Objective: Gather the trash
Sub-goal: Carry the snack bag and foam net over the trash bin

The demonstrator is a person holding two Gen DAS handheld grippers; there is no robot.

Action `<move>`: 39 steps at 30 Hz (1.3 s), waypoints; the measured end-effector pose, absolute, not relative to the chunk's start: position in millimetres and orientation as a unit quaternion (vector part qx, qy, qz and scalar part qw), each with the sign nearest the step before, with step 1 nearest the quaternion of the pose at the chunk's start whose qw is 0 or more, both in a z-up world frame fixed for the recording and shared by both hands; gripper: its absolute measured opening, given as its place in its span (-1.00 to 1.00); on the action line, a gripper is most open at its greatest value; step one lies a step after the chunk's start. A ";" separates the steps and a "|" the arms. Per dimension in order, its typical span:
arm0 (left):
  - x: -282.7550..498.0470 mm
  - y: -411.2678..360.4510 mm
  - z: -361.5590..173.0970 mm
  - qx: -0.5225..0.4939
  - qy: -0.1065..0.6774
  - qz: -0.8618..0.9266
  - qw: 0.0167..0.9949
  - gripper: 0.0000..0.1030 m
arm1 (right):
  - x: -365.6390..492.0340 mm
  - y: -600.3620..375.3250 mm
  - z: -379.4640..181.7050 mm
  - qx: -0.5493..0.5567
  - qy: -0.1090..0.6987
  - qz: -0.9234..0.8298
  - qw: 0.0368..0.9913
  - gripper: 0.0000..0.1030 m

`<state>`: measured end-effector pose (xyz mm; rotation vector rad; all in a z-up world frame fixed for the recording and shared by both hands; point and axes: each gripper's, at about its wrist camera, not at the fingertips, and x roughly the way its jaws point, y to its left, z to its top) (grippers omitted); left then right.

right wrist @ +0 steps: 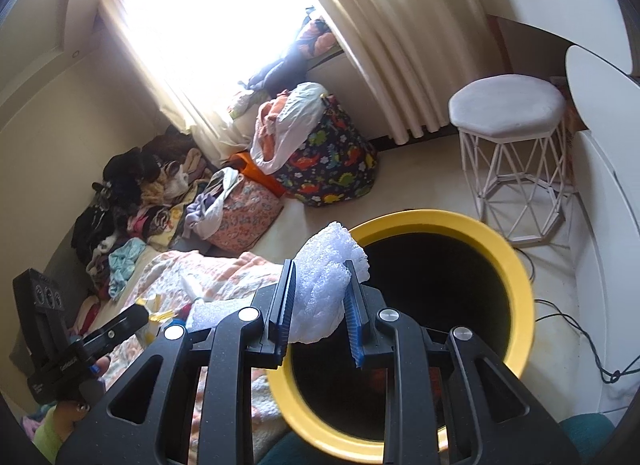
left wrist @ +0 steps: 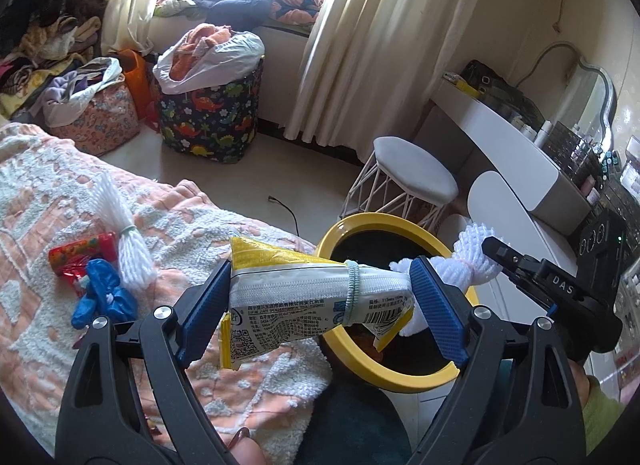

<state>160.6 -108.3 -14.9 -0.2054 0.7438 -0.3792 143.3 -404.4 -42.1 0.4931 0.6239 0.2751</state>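
The left gripper has its ribbed blue jaws set wide and clamped on the ends of a crinkled yellow-and-white plastic packet, bound at the middle by a pale elastic band and printed with a barcode and a square code. The packet hangs over the edge of the bed and the near rim of a round bin with a glossy yellow rim and a dark inside. The right gripper has its jaws drawn close and squeezed on a wad of white foam netting, soft and dimpled, held above the bin's rim.

The bed carries a nubbly peach-and-white blanket. On it lie a second tied bundle of white foam netting, a red sweet wrapper and a crumpled blue plastic piece, all touching one another.

Beyond the bin stands a round grey-cushioned stool on a white wire frame, beside a curved white desk crowded with small items. A dinosaur-print fabric basket stuffed with clothes sits by the cream curtains. A dark cable trails on the pale floor.
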 end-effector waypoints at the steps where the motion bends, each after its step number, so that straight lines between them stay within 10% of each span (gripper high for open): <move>1: 160.4 -111.0 -15.7 -0.099 0.361 -0.185 0.908 0.55 | 143.2 -407.4 -43.3 0.239 0.302 0.129 0.914 -0.56; 39: 176.3 -231.4 -88.5 -0.029 0.440 -0.280 0.853 0.56 | 158.5 -455.5 -97.4 0.196 0.325 0.009 0.925 -0.48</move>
